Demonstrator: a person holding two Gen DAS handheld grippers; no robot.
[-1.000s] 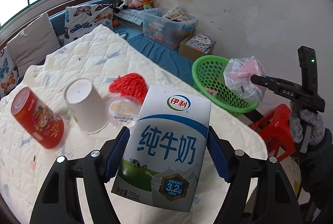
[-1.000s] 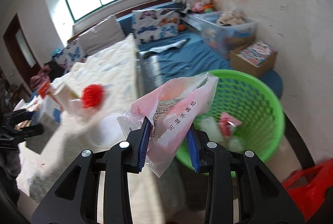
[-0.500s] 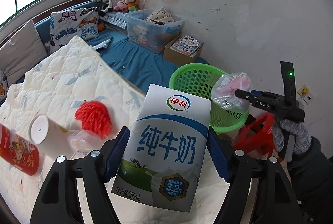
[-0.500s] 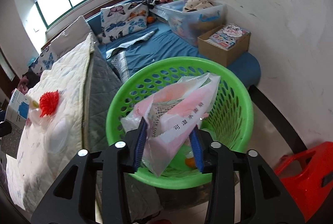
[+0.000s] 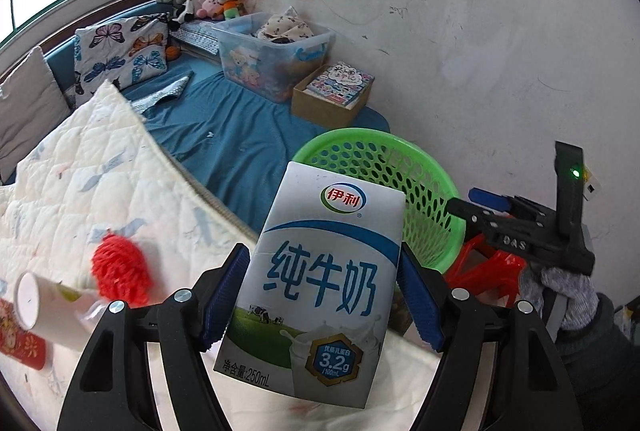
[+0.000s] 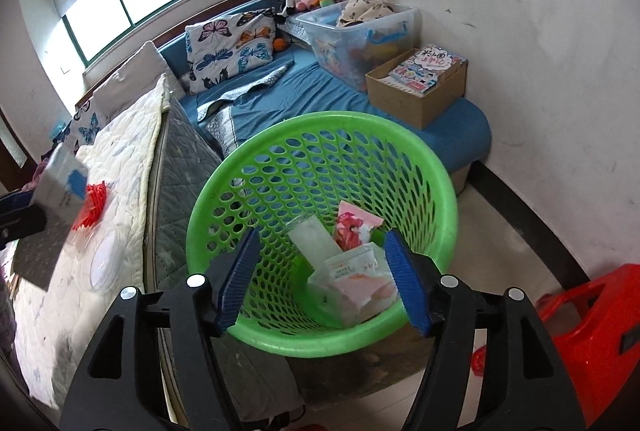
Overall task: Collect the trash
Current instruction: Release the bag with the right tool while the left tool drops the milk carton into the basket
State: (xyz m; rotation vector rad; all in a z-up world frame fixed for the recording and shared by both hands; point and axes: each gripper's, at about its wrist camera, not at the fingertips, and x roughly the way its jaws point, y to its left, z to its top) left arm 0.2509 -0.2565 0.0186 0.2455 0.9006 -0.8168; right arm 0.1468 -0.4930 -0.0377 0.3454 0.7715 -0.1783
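Milk carton [image 5: 320,283] is held upright between the blue pads of the left gripper [image 5: 320,295], which is closed on its two narrow sides at about mid-height, just short of the green basket [image 5: 416,187]. The right gripper [image 6: 324,279] is held above the basket's near rim with its fingers spread wide and nothing between them; plastic wrappers [image 6: 352,263] are seen lying on the basket's bottom. Beside the basket, on the white quilt [image 5: 100,183], a red mesh ball [image 5: 118,271], a paper cup [image 5: 44,307] and a red can [image 5: 20,339] remain to be collected.

The carton is judged light and probably empty, with stiff but crushable paperboard walls and a smooth printed skin. A grip across the narrow sides, as now, is thought sound; a hard squeeze would likely buckle the panels. The mesh ball is expected to be soft and springy, and the cup thin-walled, best taken near its rim.
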